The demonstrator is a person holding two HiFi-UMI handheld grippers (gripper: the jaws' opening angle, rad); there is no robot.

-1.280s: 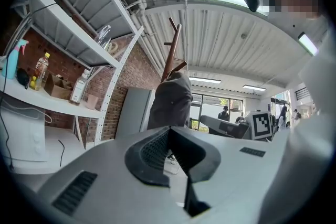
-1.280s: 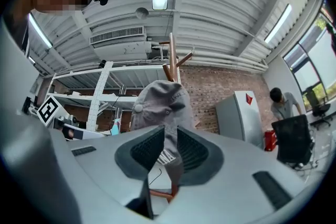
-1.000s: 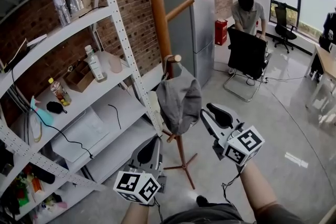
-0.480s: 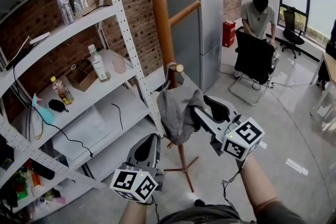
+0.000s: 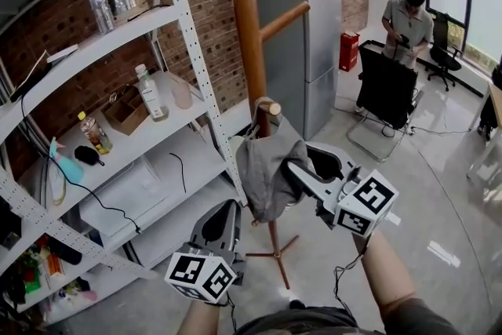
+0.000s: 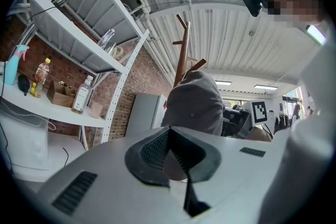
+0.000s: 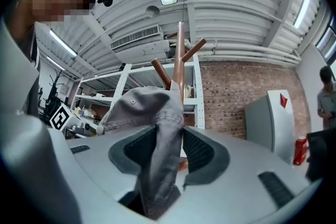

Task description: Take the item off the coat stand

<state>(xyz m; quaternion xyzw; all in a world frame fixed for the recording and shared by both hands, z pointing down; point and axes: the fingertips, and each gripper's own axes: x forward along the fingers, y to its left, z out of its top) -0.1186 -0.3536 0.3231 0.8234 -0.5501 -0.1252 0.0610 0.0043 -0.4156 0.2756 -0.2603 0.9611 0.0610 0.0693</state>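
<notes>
On a short low peg (image 5: 267, 107) of the tall brown wooden coat stand (image 5: 245, 20): a grey cloth cap (image 5: 267, 165), draped limp just in front of the pole. At the cap's right edge, the right tongs (image 5: 302, 162), reaching in from the right with a fold of the grey fabric between the two jaws. Seen along those jaws in the right gripper view: right tongs (image 7: 167, 150) opening, already wide, the cap (image 7: 142, 107) hanging down through the gap, not pinched by the pads. Lower and to the left, the left tongs (image 5: 226, 209), pointing up toward the cap but apart from it. In the left gripper view: left tongs (image 6: 169, 131) narrow, tips together, holding nothing, the cap (image 6: 195, 102) beyond them. Behind the stand, white metal shelving (image 5: 176, 20) against a brick wall (image 5: 205, 12), and a tall grey fridge (image 5: 310, 35) to the right.
</notes>
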